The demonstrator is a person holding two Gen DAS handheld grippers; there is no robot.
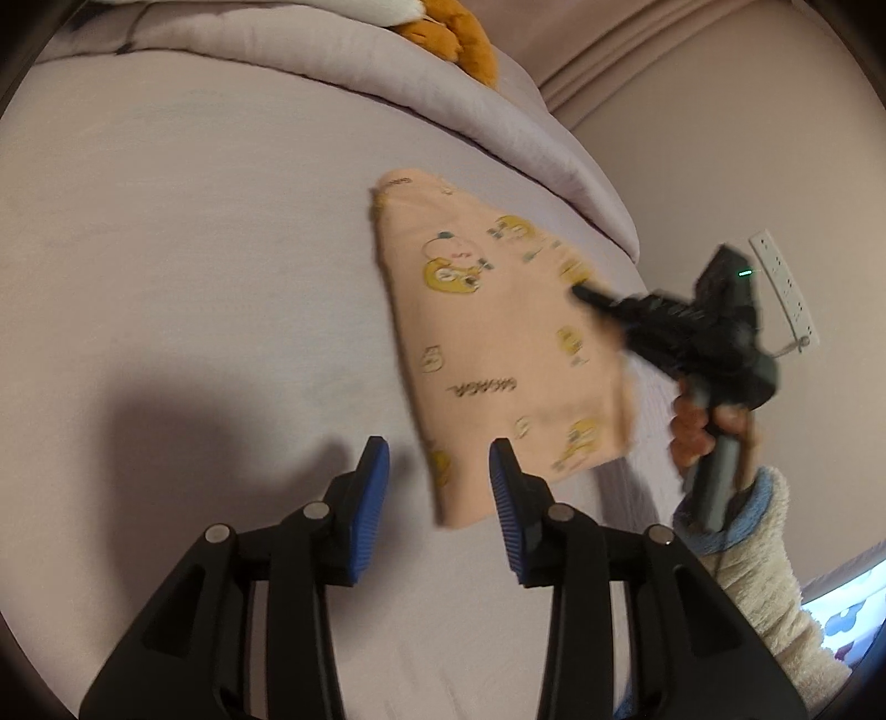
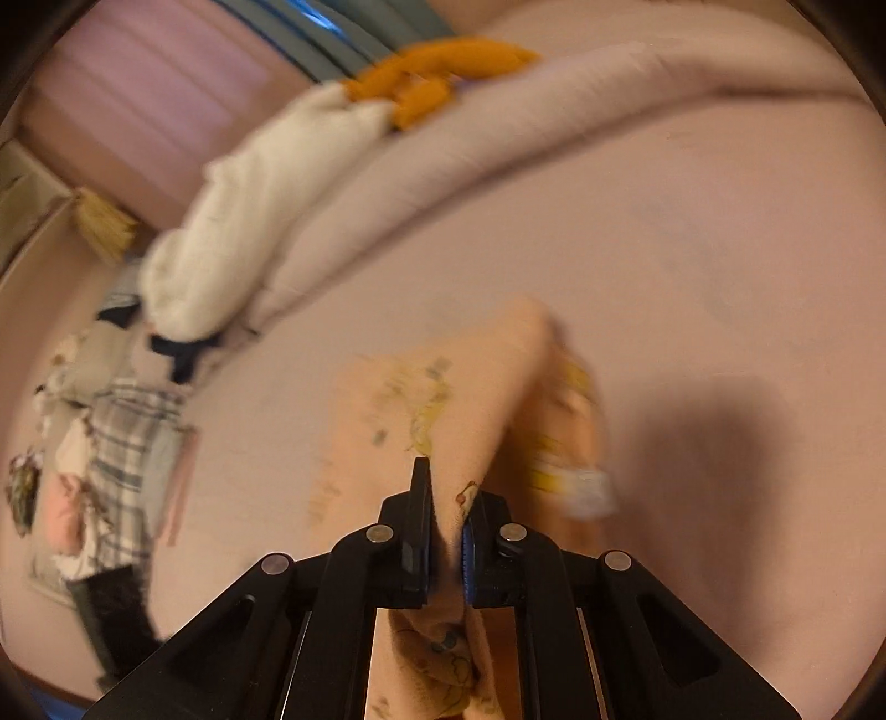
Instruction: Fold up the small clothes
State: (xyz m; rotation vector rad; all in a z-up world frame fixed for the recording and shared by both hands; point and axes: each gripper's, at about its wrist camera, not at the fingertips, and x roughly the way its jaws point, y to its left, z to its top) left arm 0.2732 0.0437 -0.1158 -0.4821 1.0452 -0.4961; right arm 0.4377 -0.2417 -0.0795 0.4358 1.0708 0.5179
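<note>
A small peach garment (image 1: 487, 343) with yellow cartoon prints lies partly lifted on the pale pink bedsheet (image 1: 194, 249). My right gripper (image 1: 581, 291) is shut on the garment's right edge and holds it up. In the right wrist view the right gripper (image 2: 448, 509) pinches a fold of the peach cloth (image 2: 454, 404), which hangs ahead of the jaws and is blurred. My left gripper (image 1: 437, 471) is open and empty, just short of the garment's near corner.
A rolled pink quilt (image 1: 443, 94) runs along the far side, with an orange and white plush toy (image 1: 448, 33) on it. A white power strip (image 1: 783, 282) hangs on the wall. A pile of other clothes (image 2: 111, 432) lies at the left.
</note>
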